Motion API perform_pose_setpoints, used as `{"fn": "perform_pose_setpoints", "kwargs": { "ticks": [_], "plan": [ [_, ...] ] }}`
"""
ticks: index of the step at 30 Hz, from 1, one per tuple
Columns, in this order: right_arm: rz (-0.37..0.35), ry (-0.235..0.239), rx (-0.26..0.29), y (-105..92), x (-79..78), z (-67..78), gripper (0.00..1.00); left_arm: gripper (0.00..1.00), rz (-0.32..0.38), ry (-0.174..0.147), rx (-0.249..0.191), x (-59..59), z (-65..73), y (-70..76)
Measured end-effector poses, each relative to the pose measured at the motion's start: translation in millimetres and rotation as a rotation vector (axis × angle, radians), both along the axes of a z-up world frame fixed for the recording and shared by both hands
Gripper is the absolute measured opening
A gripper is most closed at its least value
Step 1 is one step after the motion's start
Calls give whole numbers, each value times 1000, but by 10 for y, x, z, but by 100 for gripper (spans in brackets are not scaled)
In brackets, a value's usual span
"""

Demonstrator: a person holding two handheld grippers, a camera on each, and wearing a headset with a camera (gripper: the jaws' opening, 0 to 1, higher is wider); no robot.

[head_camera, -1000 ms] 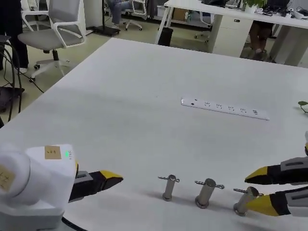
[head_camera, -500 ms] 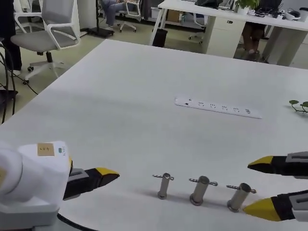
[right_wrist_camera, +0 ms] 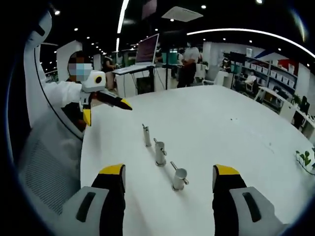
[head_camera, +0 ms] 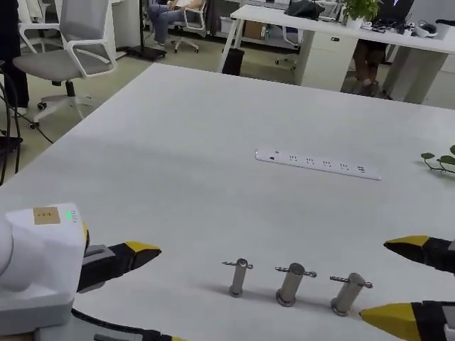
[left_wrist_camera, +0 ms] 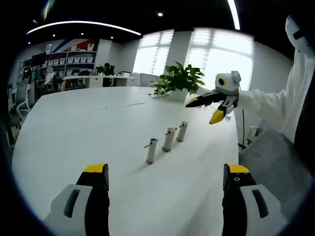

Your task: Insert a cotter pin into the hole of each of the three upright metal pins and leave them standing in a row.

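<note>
three pins (head_camera: pixel 289 284) stand in a row by the counter's (head_camera: pixel 178 142) near edge, between left tool (left_wrist_camera: pixel 166 169) and right tool (head_camera: pixel 387 278), both gaping, empty; power strip (head_camera: pixel 316 164) beyond.

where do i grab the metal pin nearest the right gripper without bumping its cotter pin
Grip the metal pin low on its bare shaft, below the cotter pin that crosses its top. Come from the right with the open right gripper; the other pins stand on its left.

head: above, looking forward-down | gripper views: low, opposite ends, facing inward | shared: pin row (head_camera: pixel 288 285)
</note>
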State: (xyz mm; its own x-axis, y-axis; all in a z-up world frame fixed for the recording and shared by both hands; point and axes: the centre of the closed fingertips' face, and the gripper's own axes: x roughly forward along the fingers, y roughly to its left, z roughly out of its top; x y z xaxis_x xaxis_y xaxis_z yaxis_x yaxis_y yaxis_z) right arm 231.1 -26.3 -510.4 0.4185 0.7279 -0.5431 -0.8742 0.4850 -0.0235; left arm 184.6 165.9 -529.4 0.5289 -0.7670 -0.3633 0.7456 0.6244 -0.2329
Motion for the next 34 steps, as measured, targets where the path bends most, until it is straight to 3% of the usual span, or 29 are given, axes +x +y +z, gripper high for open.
{"fn": "perform_pose_setpoints", "kwargs": {
  "ticks": [7,12,20,27,32,34],
  "plan": [
    [-74,6,38,-120,-127,18,72,96,47,-5,-26,17,53,52],
    [-123,13,67,-201,-166,15,72,96,60,-1,-57,-6,77,-1],
    [-206,36,88,-348,-230,-76,74,96,55,21,-49,-96,11,-26],
    [-282,15,108,-431,-238,-10,83,95,77,39,-43,-106,-36,9],
    [-315,21,110,-455,-256,-11,90,97,95,10,-48,-64,-3,-13],
    [-338,29,107,-483,-265,-33,93,97,98,12,-44,-58,-11,-6]
  ]
}}
